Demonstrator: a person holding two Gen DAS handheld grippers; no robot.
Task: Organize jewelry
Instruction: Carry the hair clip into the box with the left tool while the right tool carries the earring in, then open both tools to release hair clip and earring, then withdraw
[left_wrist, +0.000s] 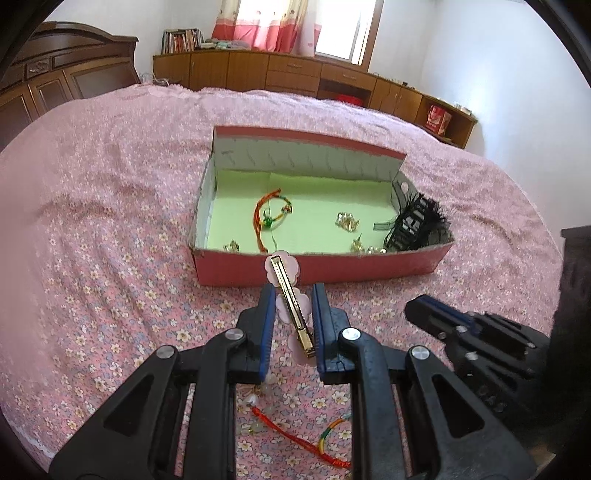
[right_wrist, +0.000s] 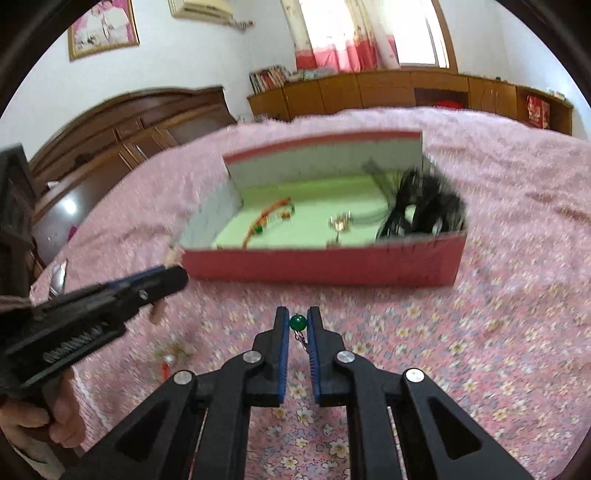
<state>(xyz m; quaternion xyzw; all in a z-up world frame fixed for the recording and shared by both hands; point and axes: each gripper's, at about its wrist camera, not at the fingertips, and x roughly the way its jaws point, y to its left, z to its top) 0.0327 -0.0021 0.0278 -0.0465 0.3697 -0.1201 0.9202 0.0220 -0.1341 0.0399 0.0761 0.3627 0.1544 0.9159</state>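
My left gripper (left_wrist: 293, 295) is shut on a gold hair clip with pink flowers (left_wrist: 290, 295), held just in front of the red box (left_wrist: 325, 266). The box's green floor holds a red-orange cord bracelet (left_wrist: 269, 214), gold pieces (left_wrist: 347, 221) and a black feathered hairpiece (left_wrist: 417, 221). My right gripper (right_wrist: 297, 317) is shut on a green bead (right_wrist: 297, 322) with a small chain hanging below, held above the bedspread in front of the box (right_wrist: 321, 266). The left gripper also shows in the right wrist view (right_wrist: 162, 277).
A red and multicolour cord bracelet (left_wrist: 314, 443) and clear beads (left_wrist: 253, 400) lie on the pink flowered bedspread (left_wrist: 110, 221) below my left gripper. Wooden cabinets (left_wrist: 295, 77) and a dark headboard stand beyond the bed.
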